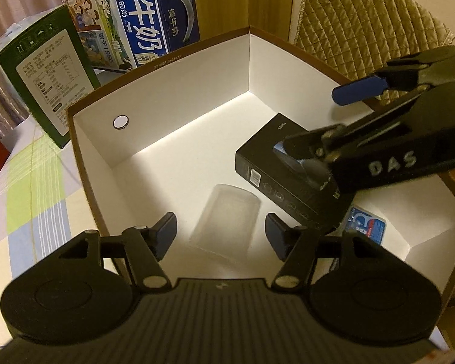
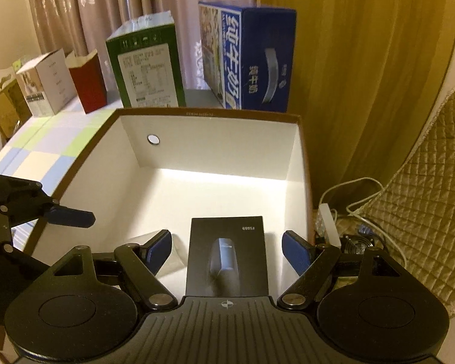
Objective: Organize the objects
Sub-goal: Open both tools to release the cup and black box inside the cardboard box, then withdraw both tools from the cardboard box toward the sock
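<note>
Left claw (image 1: 221,233) part open, nothing gripped, a clear plastic cup (image 1: 227,221) lying between its fingers on the white storage box (image 1: 179,97) floor. Right claw (image 2: 227,250) wide, empty, over the black shaver box (image 2: 227,254) inside.

A big open box (image 1: 179,97), brown outside and white inside, sat on the table. Flat on its floor lay a clear plastic cup (image 1: 227,221) on its side, a black product box (image 2: 227,254) face up beside it, and a small blue packet (image 1: 365,224) partly under that box.
</note>
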The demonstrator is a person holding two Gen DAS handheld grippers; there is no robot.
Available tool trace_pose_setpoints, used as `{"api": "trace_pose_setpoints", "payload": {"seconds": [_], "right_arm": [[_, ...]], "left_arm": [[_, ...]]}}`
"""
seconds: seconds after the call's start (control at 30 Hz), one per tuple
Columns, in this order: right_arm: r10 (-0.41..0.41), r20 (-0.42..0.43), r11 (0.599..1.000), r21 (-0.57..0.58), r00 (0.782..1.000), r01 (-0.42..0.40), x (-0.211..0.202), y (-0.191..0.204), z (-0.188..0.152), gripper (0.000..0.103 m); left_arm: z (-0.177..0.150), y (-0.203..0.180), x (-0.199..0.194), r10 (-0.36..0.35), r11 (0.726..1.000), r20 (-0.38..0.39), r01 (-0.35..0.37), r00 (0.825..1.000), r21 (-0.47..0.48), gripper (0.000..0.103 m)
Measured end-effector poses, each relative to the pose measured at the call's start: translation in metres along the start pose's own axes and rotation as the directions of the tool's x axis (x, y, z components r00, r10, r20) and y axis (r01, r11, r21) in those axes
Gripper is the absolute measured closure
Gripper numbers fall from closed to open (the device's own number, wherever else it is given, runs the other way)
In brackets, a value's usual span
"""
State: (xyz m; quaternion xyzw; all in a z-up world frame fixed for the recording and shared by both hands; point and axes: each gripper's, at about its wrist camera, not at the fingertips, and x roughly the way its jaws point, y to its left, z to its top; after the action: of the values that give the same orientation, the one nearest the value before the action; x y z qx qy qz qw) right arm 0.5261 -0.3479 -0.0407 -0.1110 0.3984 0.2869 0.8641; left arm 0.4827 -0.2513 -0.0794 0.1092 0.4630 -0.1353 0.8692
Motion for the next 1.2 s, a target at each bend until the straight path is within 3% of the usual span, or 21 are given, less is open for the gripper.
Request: {"api": "trace_pose_setpoints", "payload": {"seconds": [0.7, 1.2], "right_arm": [[0.038, 0.086, 0.990, 0.134, 0.996, -0.050, -0.093, 0.004, -0.049, 0.002], [0.047, 0.080, 0.980, 0.191, 0.996, -0.061, -0.127, 0.038, -0.076, 0.002]], "left_arm": [[-0.030, -0.004, -0.080, -0.065, 0.995, 0.090, 0.072, 0.994, -0.075, 0.019], [-0.065, -0.007, -0.135, -0.047, 0.985, 0.115, 0.065, 0.992, -0.159, 0.013]]}}
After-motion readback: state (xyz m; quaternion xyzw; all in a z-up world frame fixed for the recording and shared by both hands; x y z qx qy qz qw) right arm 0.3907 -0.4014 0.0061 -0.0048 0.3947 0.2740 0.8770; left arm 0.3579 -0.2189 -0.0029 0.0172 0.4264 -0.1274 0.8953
